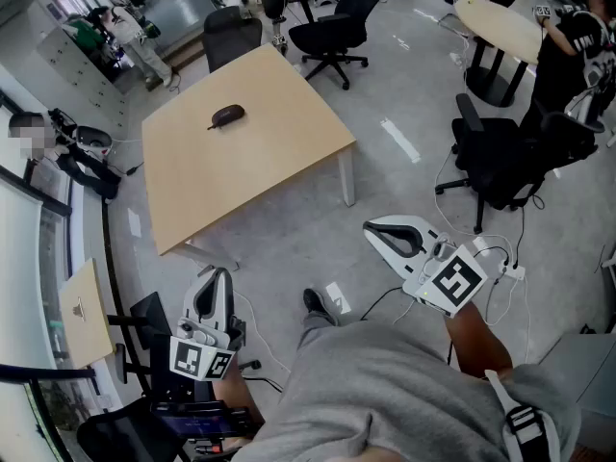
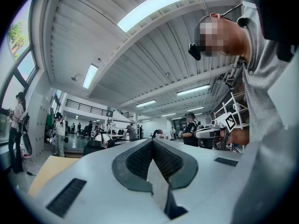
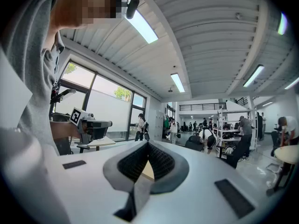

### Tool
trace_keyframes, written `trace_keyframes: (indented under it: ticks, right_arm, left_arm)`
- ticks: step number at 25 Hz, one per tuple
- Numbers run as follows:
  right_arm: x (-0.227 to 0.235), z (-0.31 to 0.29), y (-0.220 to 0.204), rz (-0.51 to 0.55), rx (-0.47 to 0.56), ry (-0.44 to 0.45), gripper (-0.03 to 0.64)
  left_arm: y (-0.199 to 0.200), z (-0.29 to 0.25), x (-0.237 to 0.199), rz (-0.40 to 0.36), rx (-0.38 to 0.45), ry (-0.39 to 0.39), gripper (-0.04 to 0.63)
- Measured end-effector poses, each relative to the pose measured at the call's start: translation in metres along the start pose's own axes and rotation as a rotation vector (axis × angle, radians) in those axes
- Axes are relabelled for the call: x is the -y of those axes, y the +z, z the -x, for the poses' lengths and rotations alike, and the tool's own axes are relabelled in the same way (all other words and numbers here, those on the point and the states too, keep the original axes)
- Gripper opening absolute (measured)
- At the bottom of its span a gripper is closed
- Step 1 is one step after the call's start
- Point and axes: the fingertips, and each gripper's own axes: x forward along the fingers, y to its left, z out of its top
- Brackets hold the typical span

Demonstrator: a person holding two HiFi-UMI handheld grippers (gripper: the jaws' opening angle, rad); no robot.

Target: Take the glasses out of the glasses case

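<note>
Head view: glasses case (image 1: 227, 115) lies crosswise, well ahead of left gripper (image 1: 218, 275) and right gripper (image 1: 377, 231), both pressed together, empty; left looks nearer.

On the tabletop (image 1: 279, 162), the glasses case (image 1: 227, 115), well ahead of both jaws, left gripper (image 1: 218, 275) and right gripper (image 1: 373, 229) short of the tabletop's near edge, office chairs (image 1: 337, 27) behind it

A square wooden table (image 1: 279, 162) stands on the grey floor (image 1: 404, 85). A black office chair (image 1: 337, 22) sits beyond it, a second chair (image 1: 496, 157) to its right, and a round table (image 1: 500, 25) farther off.
</note>
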Motion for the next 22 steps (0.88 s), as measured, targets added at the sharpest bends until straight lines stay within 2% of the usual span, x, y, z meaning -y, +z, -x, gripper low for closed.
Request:
trace_keyframes:
  ticks: [12,18,22]
  right_arm:
    - [-0.013,-0.027,-0.015,-0.028,-0.069,0.034,0.006]
    - [-0.008,-0.049,-0.016,-0.096,-0.024,0.045,0.008]
    - [0.001,-0.074,-0.019,-0.094,-0.031,0.035,0.008]
  left_arm:
    - [-0.015,0.032,-0.024,0.030,-0.009,0.062,0.005]
    - [-0.023,0.029,-0.045,0.043,-0.015,0.068,0.005]
    - [-0.029,0.021,-0.068,0.052,-0.022,0.065,0.005]
